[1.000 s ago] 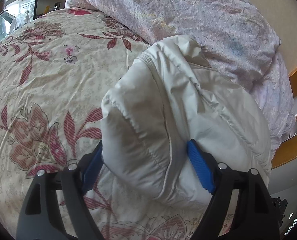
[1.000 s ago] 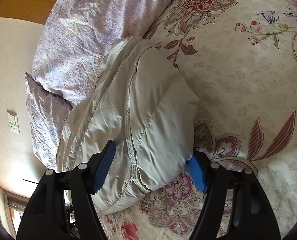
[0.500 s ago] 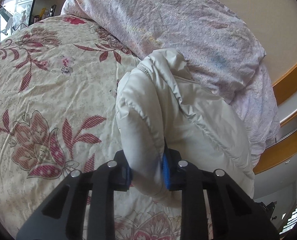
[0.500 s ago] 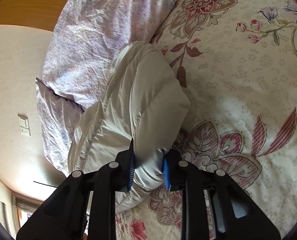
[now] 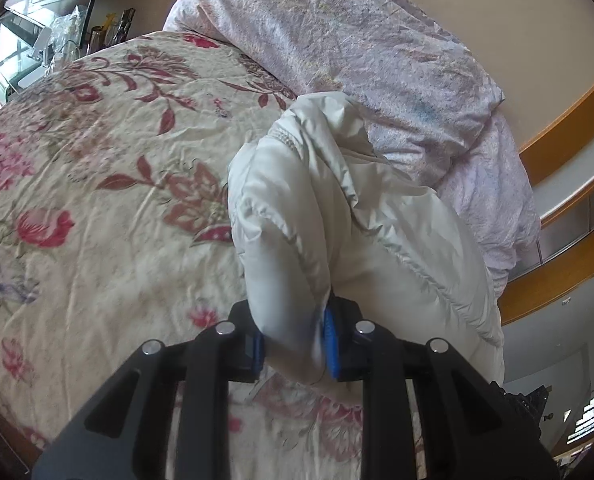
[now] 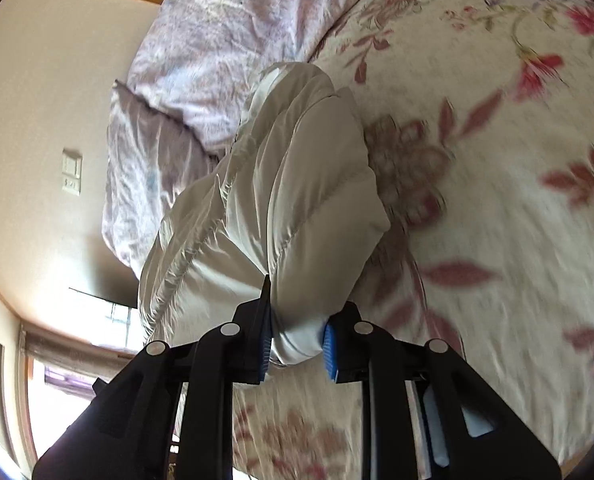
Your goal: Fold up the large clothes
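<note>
1. A white puffer jacket [image 5: 337,220] lies bunched on a bed, its far end resting against a pile of pale lilac bedding [image 5: 357,48]; its quilted seams run lengthwise toward both cameras.
2. The left claw [image 5: 295,346] is nearly closed on a near edge of the jacket; its blue pads [image 5: 331,344] squeeze the padded fabric into a narrow fold between them.
3. The right claw [image 6: 297,344] is likewise clamped on a near edge of the white puffer jacket [image 6: 297,200], blue pads [image 6: 329,346] pressing a thick roll of fabric from either side (the gap left is only what the cloth fills).
4. In the right wrist view the gripped part of the jacket looks raised off the bed, with shadow under it; the surroundings there are blurred.
5. Beneath the jacket is a cream bedspread [image 5: 97,160] printed with red and pink flowers, creased in places; it shows again in the right wrist view [image 6: 497,160].
6. The lilac bedding [image 6: 217,40] is heaped at the head of the bed, against a beige wall [image 6: 37,100].
7. A wall switch plate [image 6: 71,176] sits on that wall; a wooden trim [image 5: 569,260] curves along the right of the left wrist view.
</note>
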Motion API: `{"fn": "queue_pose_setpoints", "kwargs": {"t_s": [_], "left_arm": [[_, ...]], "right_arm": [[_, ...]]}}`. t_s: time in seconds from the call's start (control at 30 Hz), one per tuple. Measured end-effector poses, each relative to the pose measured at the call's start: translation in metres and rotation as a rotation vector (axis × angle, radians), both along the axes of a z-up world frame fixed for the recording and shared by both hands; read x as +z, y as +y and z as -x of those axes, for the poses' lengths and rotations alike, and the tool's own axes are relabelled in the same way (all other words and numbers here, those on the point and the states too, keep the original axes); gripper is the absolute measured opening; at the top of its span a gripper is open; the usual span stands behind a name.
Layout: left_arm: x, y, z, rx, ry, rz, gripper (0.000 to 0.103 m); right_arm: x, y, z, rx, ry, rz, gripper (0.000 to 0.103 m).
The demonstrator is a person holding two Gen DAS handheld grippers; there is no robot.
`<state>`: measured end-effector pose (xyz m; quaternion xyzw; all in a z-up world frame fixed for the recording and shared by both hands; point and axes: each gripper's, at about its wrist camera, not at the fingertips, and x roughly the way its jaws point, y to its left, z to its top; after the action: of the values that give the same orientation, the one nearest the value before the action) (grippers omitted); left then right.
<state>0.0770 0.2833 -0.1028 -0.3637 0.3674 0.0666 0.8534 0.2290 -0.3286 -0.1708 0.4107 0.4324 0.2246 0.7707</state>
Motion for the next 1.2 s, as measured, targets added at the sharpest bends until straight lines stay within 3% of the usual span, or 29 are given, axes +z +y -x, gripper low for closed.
{"fn": "queue_pose_setpoints", "kwargs": {"t_s": [0.1, 0.17, 0.27, 0.37, 0.4, 0.53, 0.73, 0.83, 1.2], "left_arm": [[0.001, 0.000, 0.024, 0.005, -0.006, 0.017, 0.023], [0.000, -0.001, 0.035, 0.010, -0.009, 0.022, 0.024], [-0.002, -0.005, 0.041, 0.021, 0.005, -0.011, 0.032], [-0.002, -0.006, 0.043, 0.038, 0.007, -0.029, 0.052], [-0.002, -0.006, 0.044, 0.045, 0.008, -0.034, 0.063], [-0.003, -0.005, 0.048, 0.059, -0.012, -0.033, 0.075], [-0.005, -0.010, 0.050, 0.069, -0.049, 0.004, 0.082], [-0.007, -0.013, 0.050, 0.066, -0.080, 0.033, 0.084], [-0.023, -0.020, 0.026, 0.057, -0.066, 0.072, 0.085]], "right_arm": [[0.002, 0.002, 0.020, 0.028, -0.005, 0.048, 0.022], [0.010, 0.007, 0.030, 0.048, -0.018, 0.151, 0.027], [0.027, 0.010, 0.041, 0.023, -0.049, 0.339, 0.045], [0.056, 0.017, 0.054, -0.095, -0.166, 0.604, 0.056], [0.066, 0.022, 0.057, -0.121, -0.213, 0.653, 0.057], [0.084, 0.061, 0.052, -0.038, -0.331, 0.641, 0.057], [0.089, 0.157, 0.043, 0.127, -0.466, 0.648, 0.055], [0.088, 0.187, 0.047, 0.152, -0.507, 0.665, 0.054], [0.041, 0.231, 0.033, 0.184, -0.438, 0.787, 0.056]]}}
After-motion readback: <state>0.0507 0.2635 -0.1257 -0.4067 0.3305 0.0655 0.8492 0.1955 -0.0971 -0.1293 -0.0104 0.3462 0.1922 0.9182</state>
